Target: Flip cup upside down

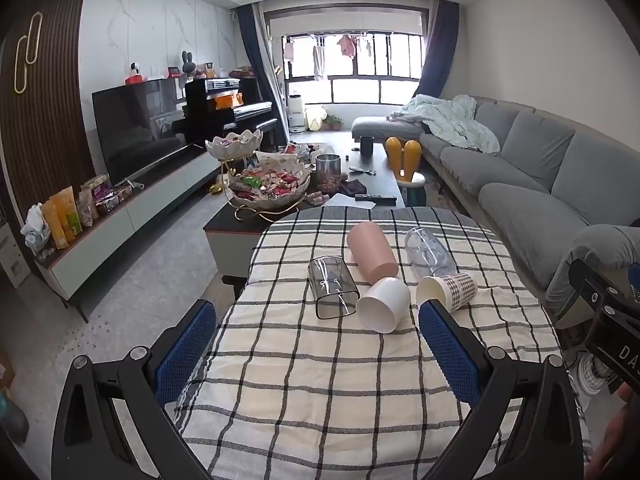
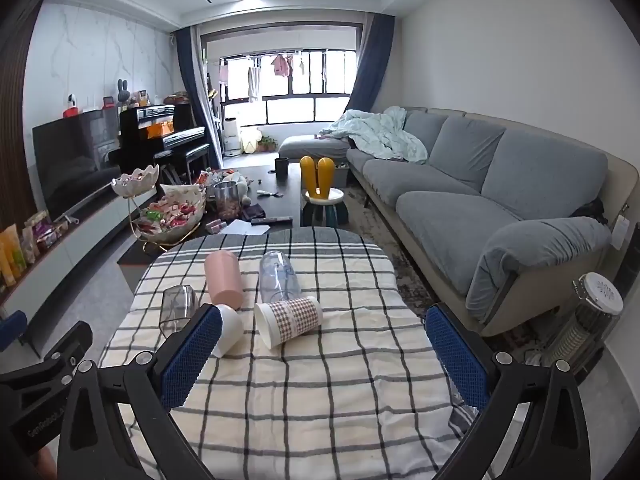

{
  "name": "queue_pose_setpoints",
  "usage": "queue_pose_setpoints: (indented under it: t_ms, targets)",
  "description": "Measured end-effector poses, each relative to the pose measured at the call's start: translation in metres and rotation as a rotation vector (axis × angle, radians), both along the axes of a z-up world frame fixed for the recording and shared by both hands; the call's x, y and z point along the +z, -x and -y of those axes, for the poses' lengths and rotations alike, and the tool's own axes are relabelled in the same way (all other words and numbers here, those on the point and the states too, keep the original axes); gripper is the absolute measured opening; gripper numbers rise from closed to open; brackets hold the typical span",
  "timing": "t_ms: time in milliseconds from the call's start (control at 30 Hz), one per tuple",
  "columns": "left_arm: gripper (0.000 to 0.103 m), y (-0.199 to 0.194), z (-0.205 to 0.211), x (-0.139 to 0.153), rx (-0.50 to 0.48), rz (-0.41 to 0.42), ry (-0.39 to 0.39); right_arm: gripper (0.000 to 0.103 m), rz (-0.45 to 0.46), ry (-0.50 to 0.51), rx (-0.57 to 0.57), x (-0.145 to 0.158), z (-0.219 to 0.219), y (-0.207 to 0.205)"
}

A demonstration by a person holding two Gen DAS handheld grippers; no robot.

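Several cups lie on their sides on the checked tablecloth (image 1: pixel 320 380): a smoky clear square cup (image 1: pixel 332 286), a tall pink cup (image 1: pixel 372 252), a white cup (image 1: pixel 384 306), a houndstooth paper cup (image 1: pixel 448 290) and a clear cup (image 1: pixel 428 254). They show again in the right wrist view: smoky cup (image 2: pixel 178 308), pink cup (image 2: pixel 224 278), white cup (image 2: pixel 228 330), houndstooth cup (image 2: pixel 288 320), clear cup (image 2: pixel 278 278). My left gripper (image 1: pixel 318 320) is open and empty, just short of the cups. My right gripper (image 2: pixel 324 332) is open and empty, with its left finger beside the white cup.
A dark coffee table (image 1: pixel 380 184) with snack bowls and a jar stands beyond the table. A grey sofa (image 2: pixel 500 200) runs along the right. A TV unit (image 1: pixel 140 200) lines the left wall. A small heater (image 2: pixel 588 320) stands at the right.
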State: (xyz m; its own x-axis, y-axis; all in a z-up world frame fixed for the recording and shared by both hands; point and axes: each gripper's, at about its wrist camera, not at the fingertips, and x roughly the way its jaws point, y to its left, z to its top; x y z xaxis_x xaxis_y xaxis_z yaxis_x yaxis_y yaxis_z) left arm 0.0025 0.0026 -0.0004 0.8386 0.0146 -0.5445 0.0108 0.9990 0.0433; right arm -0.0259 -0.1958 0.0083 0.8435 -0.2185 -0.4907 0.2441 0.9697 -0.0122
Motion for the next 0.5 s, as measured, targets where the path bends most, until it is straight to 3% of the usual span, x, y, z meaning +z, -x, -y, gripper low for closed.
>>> queue_pose_setpoints:
  t_ms: [500]
  targets:
    - [0.103,-0.0001,0.0008,0.0,-0.005,0.002,-0.003,0.102,0.001,0.002,0.0,-0.0004,-0.001,-0.0003]
